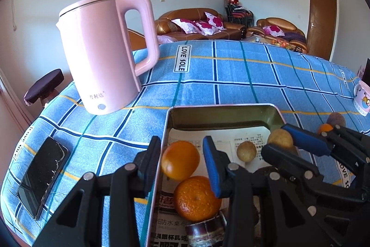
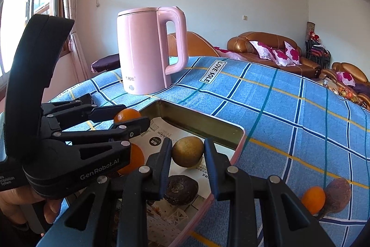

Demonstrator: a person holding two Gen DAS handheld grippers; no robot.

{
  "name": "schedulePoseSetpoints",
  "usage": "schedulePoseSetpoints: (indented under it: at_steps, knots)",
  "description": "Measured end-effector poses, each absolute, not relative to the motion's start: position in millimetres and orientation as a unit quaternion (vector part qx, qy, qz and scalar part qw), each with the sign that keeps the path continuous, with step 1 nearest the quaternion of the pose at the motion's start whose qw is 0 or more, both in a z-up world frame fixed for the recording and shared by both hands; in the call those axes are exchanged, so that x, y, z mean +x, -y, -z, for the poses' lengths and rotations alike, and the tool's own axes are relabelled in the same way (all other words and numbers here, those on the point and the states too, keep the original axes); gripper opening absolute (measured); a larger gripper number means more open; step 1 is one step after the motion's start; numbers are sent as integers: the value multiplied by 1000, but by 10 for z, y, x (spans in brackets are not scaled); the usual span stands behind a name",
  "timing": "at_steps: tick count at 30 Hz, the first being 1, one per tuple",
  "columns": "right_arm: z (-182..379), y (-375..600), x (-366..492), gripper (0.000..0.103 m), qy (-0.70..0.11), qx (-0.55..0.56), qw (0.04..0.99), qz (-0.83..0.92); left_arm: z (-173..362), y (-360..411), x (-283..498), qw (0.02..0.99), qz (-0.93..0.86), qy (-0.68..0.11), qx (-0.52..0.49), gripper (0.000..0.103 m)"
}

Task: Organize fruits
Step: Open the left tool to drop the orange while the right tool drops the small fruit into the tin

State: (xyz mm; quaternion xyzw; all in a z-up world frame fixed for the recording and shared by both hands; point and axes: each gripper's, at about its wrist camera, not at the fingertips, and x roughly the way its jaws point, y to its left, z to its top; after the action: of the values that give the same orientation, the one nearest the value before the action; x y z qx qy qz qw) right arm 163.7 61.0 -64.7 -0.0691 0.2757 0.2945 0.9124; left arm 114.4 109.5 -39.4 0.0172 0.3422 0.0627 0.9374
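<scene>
We observe a rectangular metal tin (image 1: 222, 108), open-topped and lined with printed paper, resting on the blue checked cloth. Inside it we find two oranges (image 1: 180, 160) touching one another at the left side, the nearer one (image 1: 196, 197) with pitted skin. Two small round yellowish-brown fruits (image 1: 246, 151) sit toward the right, the farther one (image 1: 279, 138) near the tin's right wall. A dark brown wrinkled fruit (image 2: 181, 189) lies on the lining nearer us. Outside the tin, a small orange (image 2: 313, 199) rests against a brown fruit (image 2: 337, 195).
</scene>
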Motion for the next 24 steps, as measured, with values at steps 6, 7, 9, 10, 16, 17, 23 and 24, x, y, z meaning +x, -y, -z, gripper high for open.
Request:
schedulePoseSetpoints:
  at_steps: [6, 7, 9, 10, 16, 17, 23, 24]
  knots:
    - [663, -616, 1652, 31, -287, -66, 907, -302, 358, -1069, 1111, 938, -74, -337, 28, 61]
    - [660, -609, 1652, 31, -286, -65, 907, -301, 352, -1075, 1107, 938, -73, -337, 27, 63]
    - [659, -584, 1660, 31, -287, -59, 907, -301, 343, -1080, 1100, 938, -75, -337, 25, 68]
    - [658, -570, 1667, 34, -288, -56, 908, -300, 338, -1080, 1096, 939, -77, -336, 26, 68]
    - [637, -463, 1673, 49, -290, -41, 912, -288, 310, -1078, 1073, 939, -85, -333, 25, 84]
    - [628, -441, 1667, 51, -290, -38, 912, -288, 301, -1077, 1063, 940, -87, -330, 24, 88]
    - [534, -339, 1608, 54, -281, -36, 917, -280, 226, -982, 1029, 944, -87, -317, 26, 92]
    - [525, -319, 1603, 54, -282, -37, 918, -278, 218, -959, 1027, 944, -85, -316, 27, 93]
